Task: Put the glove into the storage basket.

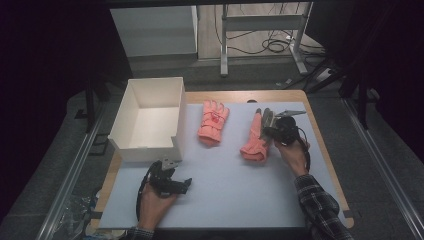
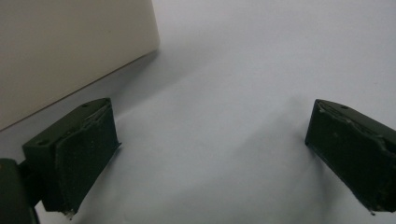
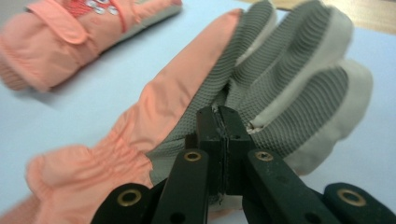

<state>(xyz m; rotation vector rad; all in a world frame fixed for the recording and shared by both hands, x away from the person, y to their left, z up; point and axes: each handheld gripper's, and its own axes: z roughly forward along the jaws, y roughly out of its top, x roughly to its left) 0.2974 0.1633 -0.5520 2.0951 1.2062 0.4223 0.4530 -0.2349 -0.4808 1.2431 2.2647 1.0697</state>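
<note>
On worktop [image 1: 225, 175] I clamp right tongs [image 3: 223, 140] on palm-up glove [image 3: 261, 79]; second glove [image 1: 213, 122] and white box [image 1: 150, 115] beside; left tongs [image 2: 210, 154] apart.

An open white box [image 1: 150, 117] stands at the blue mat's [image 1: 225, 180] left; cables [image 1: 272, 45] trail behind.

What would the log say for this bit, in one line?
right hand-held gripper: shut on palm-up glove | left hand-held gripper: open, by white box | other glove: lying flat

Counted: two pink gloves, left glove [image 1: 213, 123] and right glove [image 1: 255, 140]; one white box [image 1: 149, 118]; two grippers, left gripper [image 1: 176, 186], right gripper [image 1: 266, 131].
</note>
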